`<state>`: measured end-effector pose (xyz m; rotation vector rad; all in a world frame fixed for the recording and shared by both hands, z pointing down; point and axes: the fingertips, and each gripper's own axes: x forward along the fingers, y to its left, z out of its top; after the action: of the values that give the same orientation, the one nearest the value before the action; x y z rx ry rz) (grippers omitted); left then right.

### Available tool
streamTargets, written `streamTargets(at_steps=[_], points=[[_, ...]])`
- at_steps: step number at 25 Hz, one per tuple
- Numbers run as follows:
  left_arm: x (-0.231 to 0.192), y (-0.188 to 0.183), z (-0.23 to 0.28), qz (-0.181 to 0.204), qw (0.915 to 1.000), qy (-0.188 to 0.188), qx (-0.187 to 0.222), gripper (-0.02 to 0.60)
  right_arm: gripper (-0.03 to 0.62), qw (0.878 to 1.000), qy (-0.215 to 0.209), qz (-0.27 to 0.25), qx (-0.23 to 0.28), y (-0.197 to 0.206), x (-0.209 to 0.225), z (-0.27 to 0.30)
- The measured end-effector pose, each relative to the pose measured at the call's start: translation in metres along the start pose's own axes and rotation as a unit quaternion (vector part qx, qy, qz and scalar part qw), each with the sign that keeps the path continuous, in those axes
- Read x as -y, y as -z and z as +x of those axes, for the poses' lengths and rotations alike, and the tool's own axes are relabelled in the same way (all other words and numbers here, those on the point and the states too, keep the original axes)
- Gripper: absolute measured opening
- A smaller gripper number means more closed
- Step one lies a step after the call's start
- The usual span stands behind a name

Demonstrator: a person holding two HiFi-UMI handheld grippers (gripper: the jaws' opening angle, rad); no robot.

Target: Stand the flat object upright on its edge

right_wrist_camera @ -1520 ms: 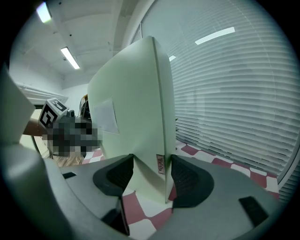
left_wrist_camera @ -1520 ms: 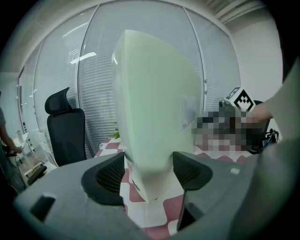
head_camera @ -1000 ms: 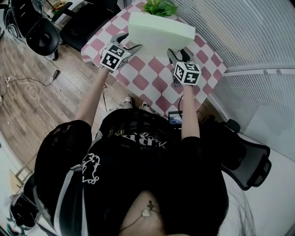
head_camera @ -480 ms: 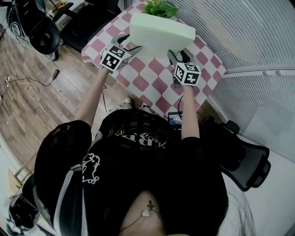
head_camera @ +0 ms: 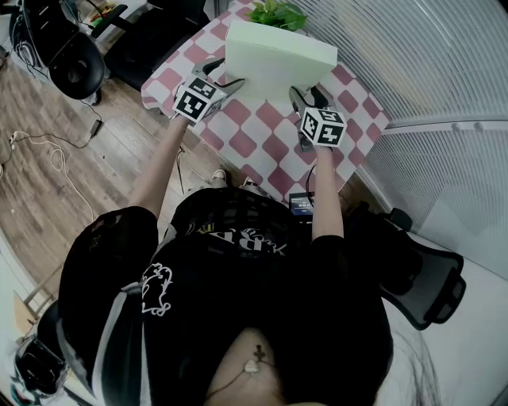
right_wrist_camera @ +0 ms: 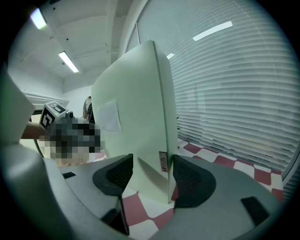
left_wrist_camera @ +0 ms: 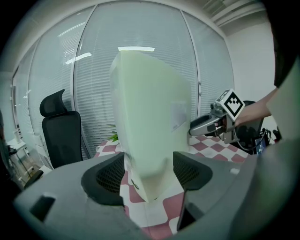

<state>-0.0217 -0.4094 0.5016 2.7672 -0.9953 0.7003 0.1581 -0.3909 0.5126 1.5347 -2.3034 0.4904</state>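
Left hand-held gripper (head_camera: 225,73) (left_wrist_camera: 148,168): clamps pale green box (head_camera: 278,55) (left_wrist_camera: 150,108) at one corner.
Right hand-held gripper (head_camera: 306,93) (right_wrist_camera: 153,173): clamps the other corner; its view alone shows an edge label (right_wrist_camera: 163,165).
Head view: box upright on checkered counter (head_camera: 262,135).

The fingers (head_camera: 295,97) sit over a tabletop (head_camera: 258,139) covered in pink-and-white checks, with a green plant (head_camera: 274,13) at its far end beyond them. Past the fingers and to their right runs a window wall (head_camera: 413,47) hung with white slatted blinds, and strip lights (right_wrist_camera: 69,62) shine on the white ceiling above. To their left a wooden plank floor (head_camera: 48,190) carries loose cables (head_camera: 48,151) and black office chairs (head_camera: 75,67), and another black chair (head_camera: 425,277) stands behind them on the right.
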Motion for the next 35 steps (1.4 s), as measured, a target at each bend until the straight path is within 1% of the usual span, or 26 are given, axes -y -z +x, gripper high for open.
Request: streamTargets(at_steps=[10,15,18,23,30,35], points=[[-0.002,0.006,-0.005,0.0,1.0,-0.004,-0.002,0.321,0.238,1.0,0.01,0.006,-0.003,0.005,0.005,-0.004],[0.001,0.009,-0.019,-0.016,0.9998,-0.006,0.007,0.321,0.238,1.0,0.025,0.017,0.005,0.003,0.007,-0.017],[0.007,0.015,-0.031,-0.031,0.9994,-0.004,0.014,0.321,0.239,0.999,0.032,0.011,0.009,0.004,0.001,-0.028],[0.027,0.02,-0.053,-0.05,0.9984,0.009,0.025,0.32,0.238,0.999,0.029,0.005,0.021,0.005,-0.019,-0.048],[0.054,0.025,-0.082,-0.07,0.9962,0.031,0.042,0.319,0.238,0.998,0.018,0.031,0.054,0.001,-0.062,-0.075],[0.075,0.032,-0.095,-0.069,0.9943,0.065,0.048,0.319,0.231,0.997,0.014,0.048,0.061,0.01,-0.1,-0.095]])
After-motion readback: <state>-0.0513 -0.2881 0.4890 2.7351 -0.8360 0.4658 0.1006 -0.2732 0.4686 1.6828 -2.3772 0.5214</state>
